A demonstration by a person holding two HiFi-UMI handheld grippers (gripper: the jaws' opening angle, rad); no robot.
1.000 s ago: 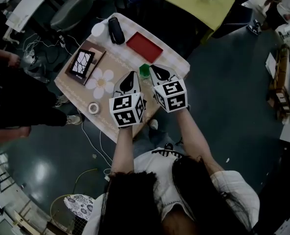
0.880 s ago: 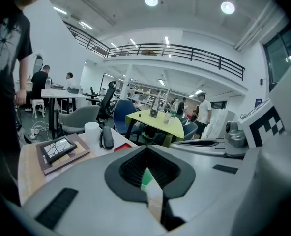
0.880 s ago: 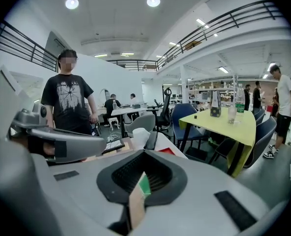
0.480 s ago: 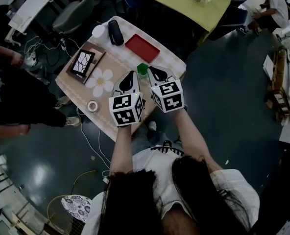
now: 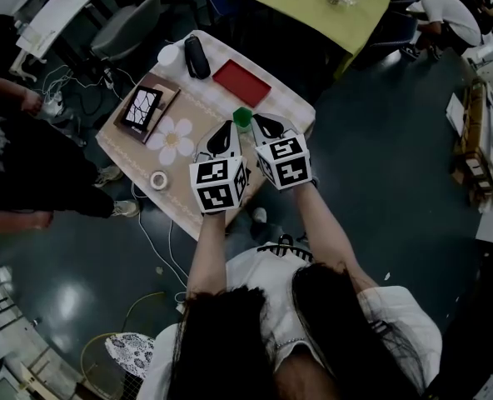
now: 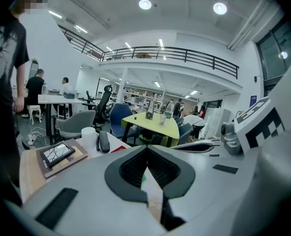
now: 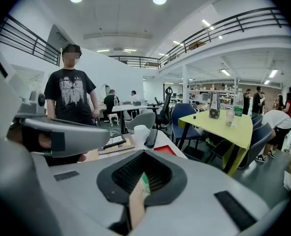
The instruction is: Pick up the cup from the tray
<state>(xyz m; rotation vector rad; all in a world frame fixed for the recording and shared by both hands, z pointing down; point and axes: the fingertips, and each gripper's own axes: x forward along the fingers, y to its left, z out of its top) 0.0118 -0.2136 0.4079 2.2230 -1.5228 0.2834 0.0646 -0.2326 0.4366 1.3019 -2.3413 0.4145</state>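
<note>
Just beside the red tray (image 5: 242,82), on its near side: green cup (image 5: 243,117), likely not on it. Near that tray too: left gripper (image 5: 229,127) and right gripper (image 5: 258,121), one each side of the cup, both squeezed shut, holding nothing.

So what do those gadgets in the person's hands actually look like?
Both the left gripper and right gripper are pale grey shells with black, ribbed pads framing the jaws. Each carries a white cube printed with black square markers. The person wears a white short-sleeved top.
</note>
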